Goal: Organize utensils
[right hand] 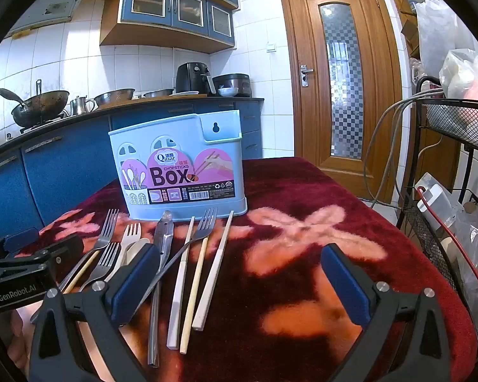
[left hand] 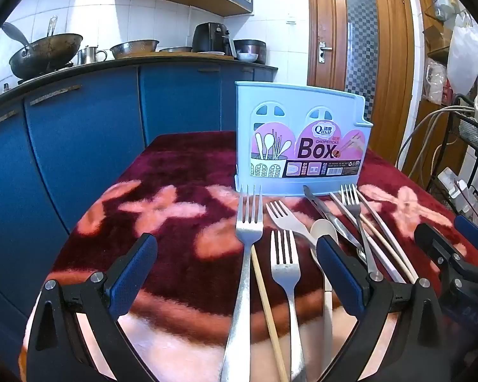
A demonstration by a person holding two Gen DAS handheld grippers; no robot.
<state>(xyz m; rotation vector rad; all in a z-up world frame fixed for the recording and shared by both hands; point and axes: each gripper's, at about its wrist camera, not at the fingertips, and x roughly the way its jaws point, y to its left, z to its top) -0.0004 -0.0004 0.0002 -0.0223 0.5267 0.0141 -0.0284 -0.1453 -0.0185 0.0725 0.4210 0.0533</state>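
A light-blue chopsticks box (left hand: 299, 137) stands upright at the table's far side; it also shows in the right wrist view (right hand: 181, 172). Before it lie several utensils: steel forks (left hand: 248, 222) (right hand: 106, 226), a white spoon (left hand: 323, 229), tongs (right hand: 164, 232) and white chopsticks (right hand: 213, 267). My left gripper (left hand: 239, 270) is open and empty, with forks and a wooden chopstick (left hand: 267, 312) lying between its fingers. My right gripper (right hand: 239, 283) is open and empty over the cloth, right of the chopsticks.
The table wears a dark red fleece cloth (right hand: 302, 222) with pink flowers. Blue kitchen cabinets (left hand: 86, 133) with pots stand behind on the left. A wire rack (right hand: 446, 165) with bags and cables stands close on the right. A wooden door (right hand: 337, 79) is beyond.
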